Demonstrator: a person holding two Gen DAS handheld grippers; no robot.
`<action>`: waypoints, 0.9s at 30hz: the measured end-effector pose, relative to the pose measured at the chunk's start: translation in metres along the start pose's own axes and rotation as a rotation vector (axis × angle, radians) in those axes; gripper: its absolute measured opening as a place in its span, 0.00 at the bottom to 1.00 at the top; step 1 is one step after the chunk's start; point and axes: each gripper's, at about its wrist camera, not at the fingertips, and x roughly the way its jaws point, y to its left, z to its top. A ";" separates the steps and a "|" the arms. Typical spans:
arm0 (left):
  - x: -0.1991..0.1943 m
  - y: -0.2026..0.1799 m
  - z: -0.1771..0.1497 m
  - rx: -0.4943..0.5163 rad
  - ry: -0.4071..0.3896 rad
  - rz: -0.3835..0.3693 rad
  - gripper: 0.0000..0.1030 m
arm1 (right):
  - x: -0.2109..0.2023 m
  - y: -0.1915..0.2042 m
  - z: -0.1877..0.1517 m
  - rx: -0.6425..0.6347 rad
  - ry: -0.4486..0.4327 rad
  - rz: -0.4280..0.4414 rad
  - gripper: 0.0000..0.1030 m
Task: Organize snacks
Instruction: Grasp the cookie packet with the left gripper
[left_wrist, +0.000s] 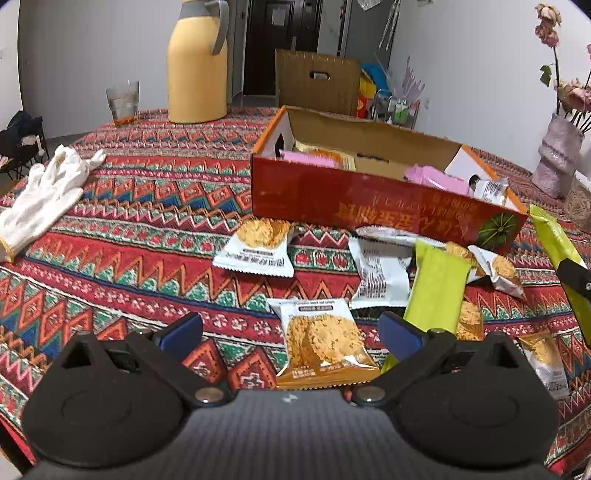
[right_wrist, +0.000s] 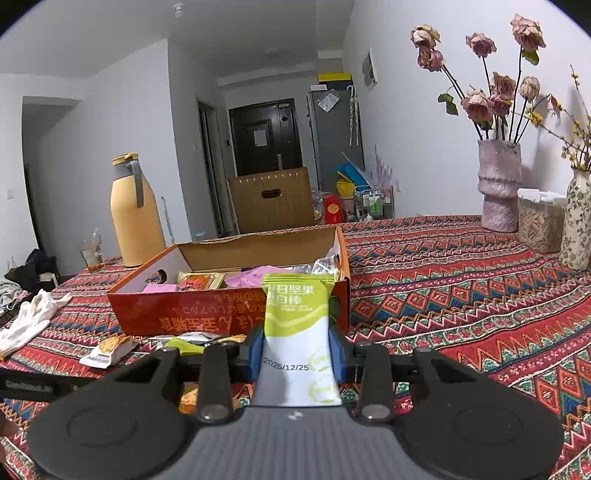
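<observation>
A green-and-white nut bar packet is clamped upright between the blue pads of the right gripper, held just in front of the red cardboard snack box, above the table. The left gripper is angled downward with its jaws spread wide, empty, over an orange-edged cookie packet. Other snack packets are scattered beside the box on the patterned tablecloth. A yellow thermos jug, white gloves and a vase of dried roses are seen around.
</observation>
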 end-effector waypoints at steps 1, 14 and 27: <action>0.003 -0.001 0.000 0.000 0.009 0.001 1.00 | 0.001 0.000 -0.001 0.002 0.002 0.005 0.34; 0.024 -0.018 -0.002 0.048 0.061 0.030 0.46 | 0.008 0.001 -0.009 -0.003 0.018 0.030 0.34; 0.009 -0.013 0.007 0.043 0.029 0.003 0.43 | 0.005 0.005 -0.004 -0.012 0.011 0.023 0.34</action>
